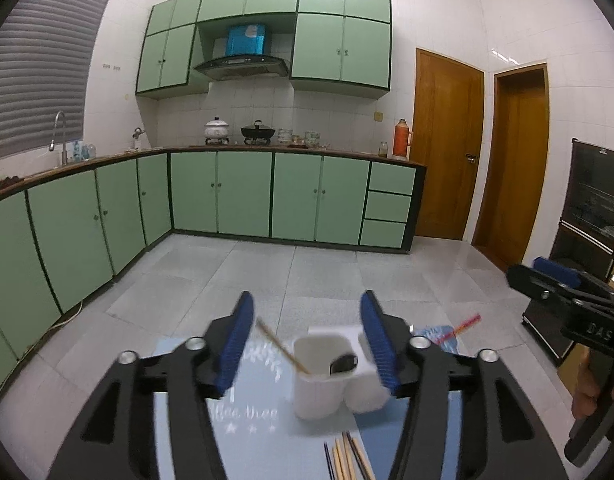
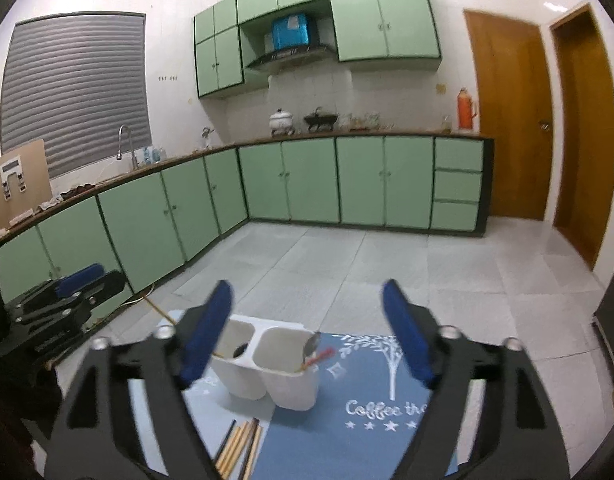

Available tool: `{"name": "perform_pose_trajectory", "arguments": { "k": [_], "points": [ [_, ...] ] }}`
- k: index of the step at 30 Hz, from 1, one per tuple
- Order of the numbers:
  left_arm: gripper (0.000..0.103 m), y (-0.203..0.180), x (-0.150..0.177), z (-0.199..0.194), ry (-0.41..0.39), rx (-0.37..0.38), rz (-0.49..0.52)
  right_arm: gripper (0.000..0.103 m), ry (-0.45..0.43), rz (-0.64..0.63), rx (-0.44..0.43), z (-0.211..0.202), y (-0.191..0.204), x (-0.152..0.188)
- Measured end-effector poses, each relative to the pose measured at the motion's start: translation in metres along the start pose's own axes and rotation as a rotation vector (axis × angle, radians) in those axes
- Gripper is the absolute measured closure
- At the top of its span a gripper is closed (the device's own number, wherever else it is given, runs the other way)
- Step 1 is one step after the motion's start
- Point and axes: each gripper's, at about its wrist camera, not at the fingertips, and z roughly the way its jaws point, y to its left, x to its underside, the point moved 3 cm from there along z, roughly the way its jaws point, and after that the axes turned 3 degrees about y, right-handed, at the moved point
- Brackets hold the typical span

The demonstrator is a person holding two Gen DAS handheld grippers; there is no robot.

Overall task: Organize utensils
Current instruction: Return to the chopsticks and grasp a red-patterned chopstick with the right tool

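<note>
A white two-cup utensil holder (image 1: 327,380) (image 2: 267,364) stands on a blue mat (image 2: 347,420). One cup holds a wooden chopstick (image 1: 283,346) and a dark spoon (image 1: 343,363). The other cup holds a metal spoon (image 2: 311,345) and a red-tipped stick (image 2: 321,355). Several loose chopsticks (image 1: 349,458) (image 2: 243,446) lie on the mat in front of the holder. My left gripper (image 1: 307,344) is open and empty above the holder. My right gripper (image 2: 307,336) is open and empty above the mat.
The mat lies on a table above a grey tiled floor. Green kitchen cabinets (image 1: 243,196) line the far walls. A dark cabinet (image 1: 591,216) stands at the right. The right gripper shows in the left wrist view (image 1: 563,292), the left gripper in the right wrist view (image 2: 67,296).
</note>
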Motion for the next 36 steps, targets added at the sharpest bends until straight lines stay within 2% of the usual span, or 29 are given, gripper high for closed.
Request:
{"name": "perform_pose_trajectory", "arguments": {
  "k": [4, 7, 11, 16, 24, 28, 29, 31, 36],
  "points": [
    [0.034, 0.004, 0.032, -0.019, 0.031, -0.009, -0.005, 0.008, 0.002, -0.03, 0.019, -0.025, 0.006, 0.04],
    [0.03, 0.008, 0.066, -0.028, 0.095, 0.002, -0.035, 0.007, 0.036, -0.026, 0.031, -0.035, 0.01, 0.074],
    [0.029, 0.012, 0.115, -0.034, 0.19, -0.018, -0.033, 0.007, 0.103, 0.017, 0.037, -0.044, 0.015, 0.121],
    [0.029, 0.011, 0.157, -0.037, 0.283, -0.044, -0.014, 0.007, 0.186, 0.087, 0.032, -0.049, 0.022, 0.17],
    [0.03, 0.009, 0.214, -0.046, 0.393, -0.048, -0.019, 0.007, 0.302, 0.034, 0.035, -0.058, 0.045, 0.234],
    [0.03, 0.008, 0.23, -0.05, 0.425, -0.058, -0.015, 0.008, 0.345, 0.013, 0.018, -0.06, 0.058, 0.253],
    [0.03, 0.009, 0.232, -0.05, 0.431, -0.06, -0.019, 0.009, 0.348, 0.003, 0.017, -0.059, 0.06, 0.255],
    [0.03, 0.012, 0.236, -0.053, 0.441, -0.065, -0.028, 0.021, 0.363, -0.027, 0.012, -0.059, 0.069, 0.264],
    [0.029, 0.015, 0.241, -0.059, 0.45, -0.075, -0.031, 0.032, 0.394, -0.054, -0.003, -0.057, 0.08, 0.275]
  ]
}}
